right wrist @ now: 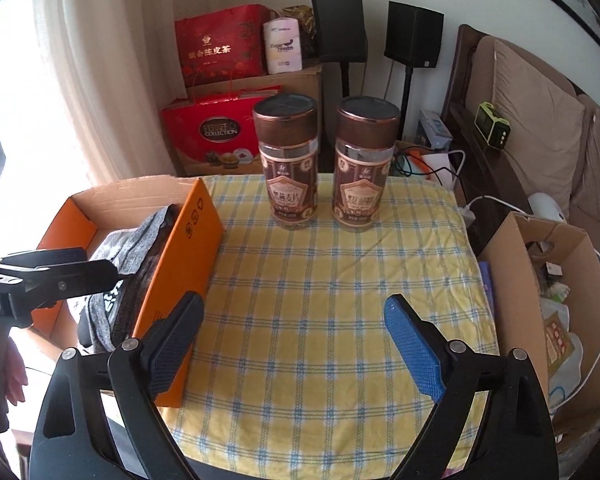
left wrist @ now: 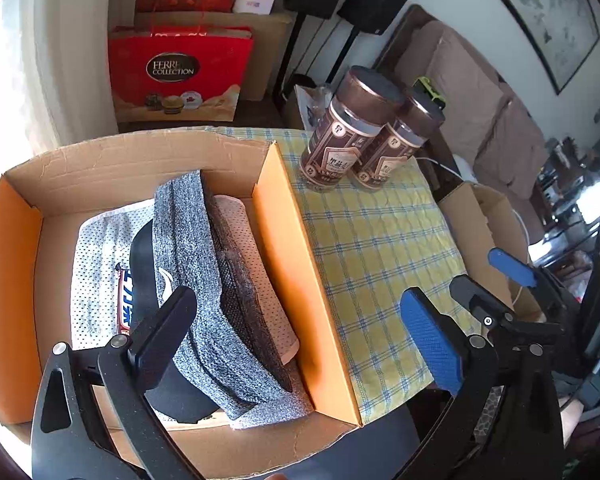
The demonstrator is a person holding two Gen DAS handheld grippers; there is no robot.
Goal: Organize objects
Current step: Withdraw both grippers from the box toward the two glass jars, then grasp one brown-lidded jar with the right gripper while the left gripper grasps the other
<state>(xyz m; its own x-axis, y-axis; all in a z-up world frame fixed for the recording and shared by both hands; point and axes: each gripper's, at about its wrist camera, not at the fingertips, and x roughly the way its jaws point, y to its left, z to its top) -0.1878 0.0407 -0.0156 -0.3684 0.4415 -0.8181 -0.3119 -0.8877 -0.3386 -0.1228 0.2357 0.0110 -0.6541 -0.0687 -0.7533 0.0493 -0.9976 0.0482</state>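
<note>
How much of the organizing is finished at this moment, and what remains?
Already done, it seems: the orange cardboard box holds folded fabric items, with a grey knit piece on top. In hand: nothing; the left gripper and the right gripper are both open and empty. Left: the two brown jars stand upright on the checked cloth, outside the box, probably next to be packed.

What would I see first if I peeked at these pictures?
Two tall brown jars standing side by side at the far end of the yellow checked cloth. Left of it, an orange box stuffed with folded grey fabric. Both tongs hang open, holding nothing.
</note>
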